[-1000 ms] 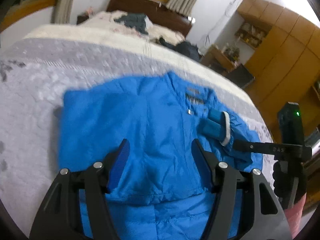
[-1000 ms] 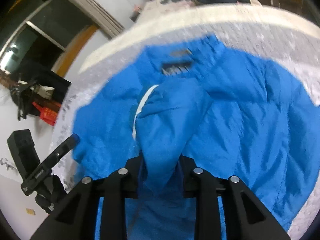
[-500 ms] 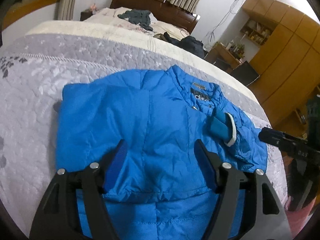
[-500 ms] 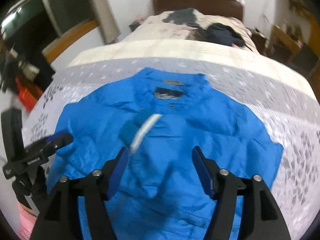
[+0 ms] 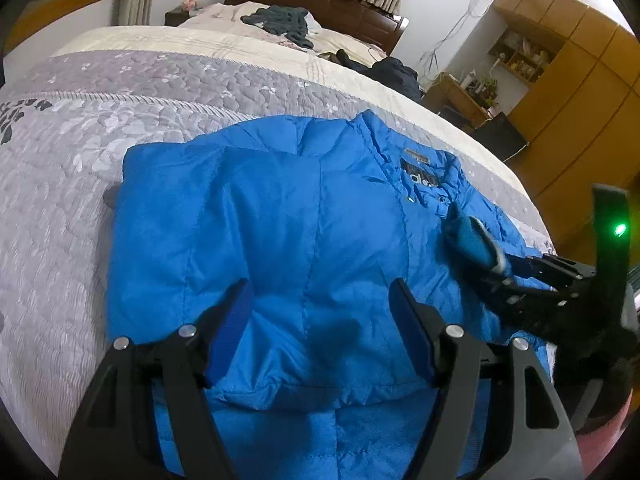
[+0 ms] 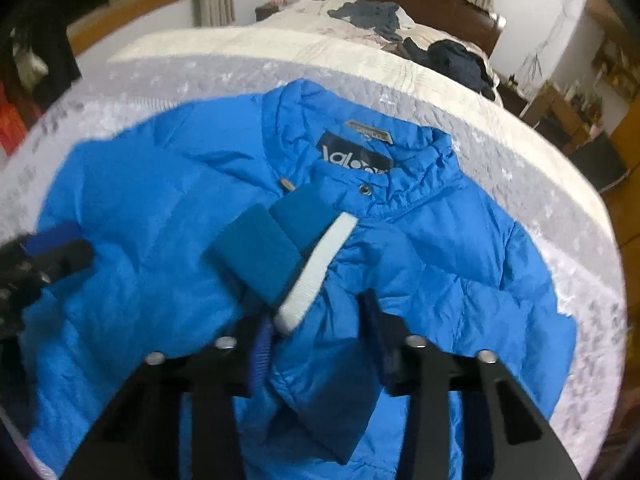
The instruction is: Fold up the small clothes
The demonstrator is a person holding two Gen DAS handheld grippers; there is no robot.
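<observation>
Centrally, one blue puffer jacket [image 5: 304,248] lies front-up on a grey quilted bedspread [image 5: 80,168], its collar [image 6: 372,152] toward the headboard. One sleeve is folded across the chest, its teal cuff [image 6: 280,252] with a white edge resting just below the collar. Two sets of tongs hover over it: the left tongs [image 5: 320,320] gape wide with nothing between them, and the right tongs [image 6: 316,344] are also parted, holding nothing, the cuff's white edge just in front of them. The jacket looks light, soft and puffy, with a slick shell likely to slip and spring back, so a hem or sleeve edge seems the surest place to pinch. Dark clothes [image 5: 280,20] lie well apart, farther up the bed.
</observation>
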